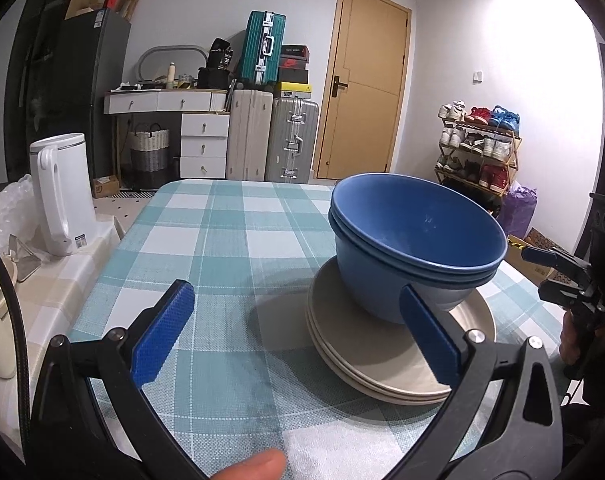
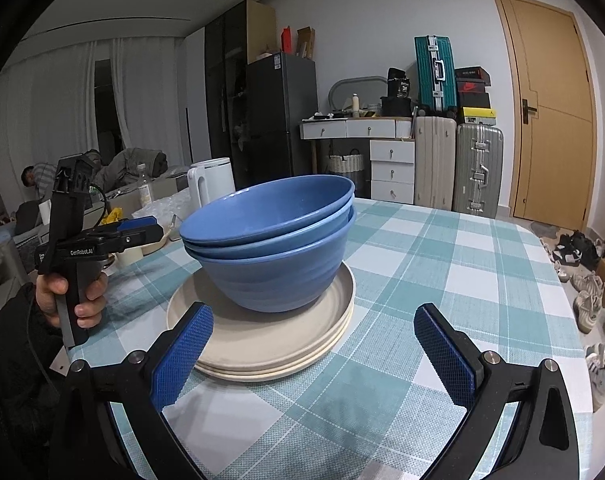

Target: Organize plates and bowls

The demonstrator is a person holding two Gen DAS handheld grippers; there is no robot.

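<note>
A stack of three blue bowls (image 1: 414, 240) sits on a stack of three beige plates (image 1: 366, 364) on the checked tablecloth (image 1: 206, 248). My left gripper (image 1: 298, 320) is open and empty, just short of the plates, which lie to its right. In the right wrist view the bowls (image 2: 270, 236) and plates (image 2: 262, 340) stand ahead and to the left of my open, empty right gripper (image 2: 314, 328). The left gripper (image 2: 138, 232) shows there at the left, held in a hand; the right gripper (image 1: 558, 268) shows at the right edge of the left wrist view.
A white kettle (image 1: 62, 196) stands on a side table left of the table. Suitcases (image 1: 270, 140), a white drawer unit (image 1: 202, 144) and a wooden door (image 1: 366, 80) are beyond the far edge. A shoe rack (image 1: 478, 148) stands at the right.
</note>
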